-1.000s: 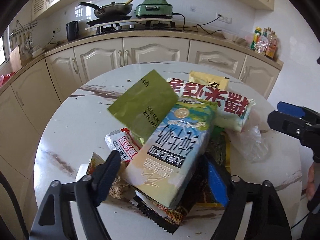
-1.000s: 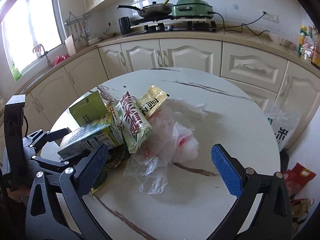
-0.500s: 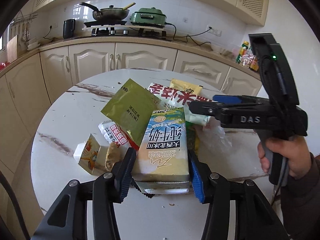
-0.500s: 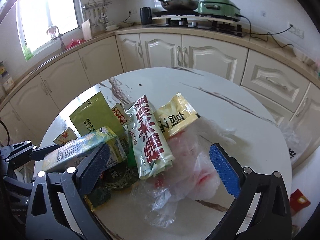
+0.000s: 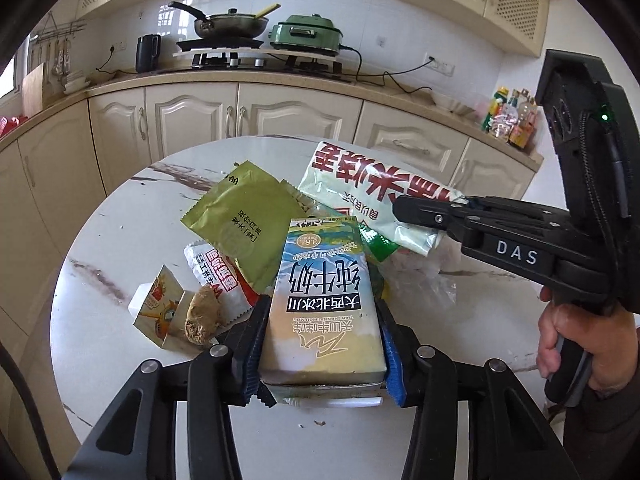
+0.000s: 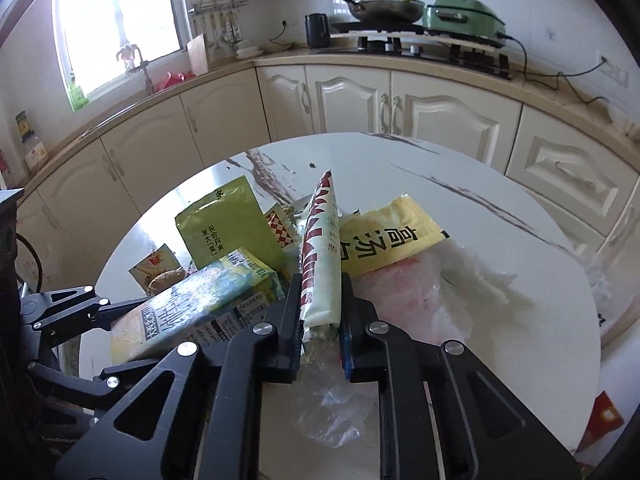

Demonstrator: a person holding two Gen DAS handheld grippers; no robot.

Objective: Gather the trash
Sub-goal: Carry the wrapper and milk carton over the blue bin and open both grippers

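the left gripper [image 5: 322,344] is clamped on a rectangular waxed-card milk carton [image 5: 325,300], both pads flat against its long sides. the carton lies at the 6 o'clock edge of the round marble-pattern table [image 5: 120,240], long axis running from 6 toward 12, printed face up.

the right gripper [image 6: 320,312] is closing its jaws on a glossy white plastic bag with red characters [image 6: 320,256], and the pads already pinch its flattened near end. that bag stands on edge, long axis pointing toward 12 o'clock.

at 10 o'clock of the carton lies a flat matte green foil sachet [image 5: 244,228]. at 3 o'clock of the bag lies a yellow soup packet [image 6: 388,240] over crumpled clear film [image 6: 404,292].
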